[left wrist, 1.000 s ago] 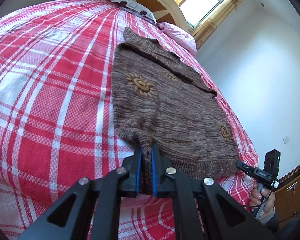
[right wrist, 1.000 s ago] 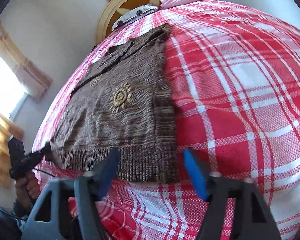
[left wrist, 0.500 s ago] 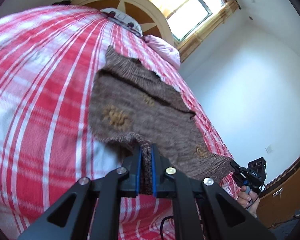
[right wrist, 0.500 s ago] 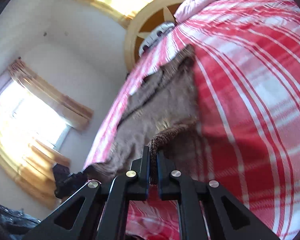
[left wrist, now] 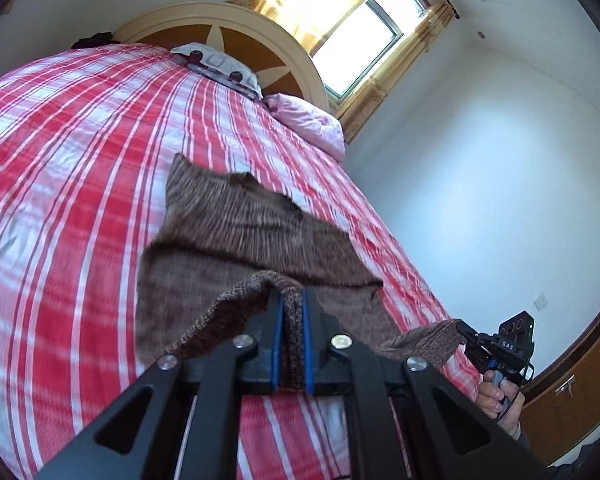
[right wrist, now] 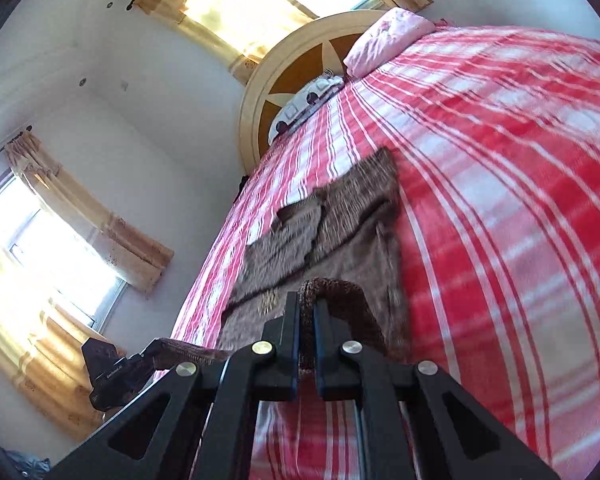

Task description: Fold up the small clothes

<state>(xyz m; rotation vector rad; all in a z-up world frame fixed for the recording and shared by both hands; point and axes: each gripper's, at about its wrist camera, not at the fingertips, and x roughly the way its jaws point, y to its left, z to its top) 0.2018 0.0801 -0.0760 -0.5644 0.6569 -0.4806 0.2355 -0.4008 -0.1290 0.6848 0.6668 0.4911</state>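
A small brown knitted sweater [left wrist: 236, 236] lies on the red and white plaid bed [left wrist: 60, 168]; it also shows in the right wrist view [right wrist: 340, 248]. My left gripper [left wrist: 292, 300] is shut on the ribbed hem at one bottom corner and holds it lifted above the bed. My right gripper [right wrist: 307, 304] is shut on the hem at the other bottom corner, also lifted. The hem hangs stretched between the two grippers. The right gripper appears in the left wrist view [left wrist: 466, 334], the left gripper in the right wrist view [right wrist: 148, 354]. The sweater's upper part still rests on the bed.
A round wooden headboard [left wrist: 260, 40] with a white patterned pillow [left wrist: 220, 66] and a pink pillow [left wrist: 308, 124] stands at the far end. Curtained windows [right wrist: 60, 248] and white walls surround the bed. A wooden cabinet [left wrist: 572, 392] is at the right.
My right gripper closed on the hem. Both grippers rose and moved toward the headboard, lifting the sweater's bottom edge off the bed.
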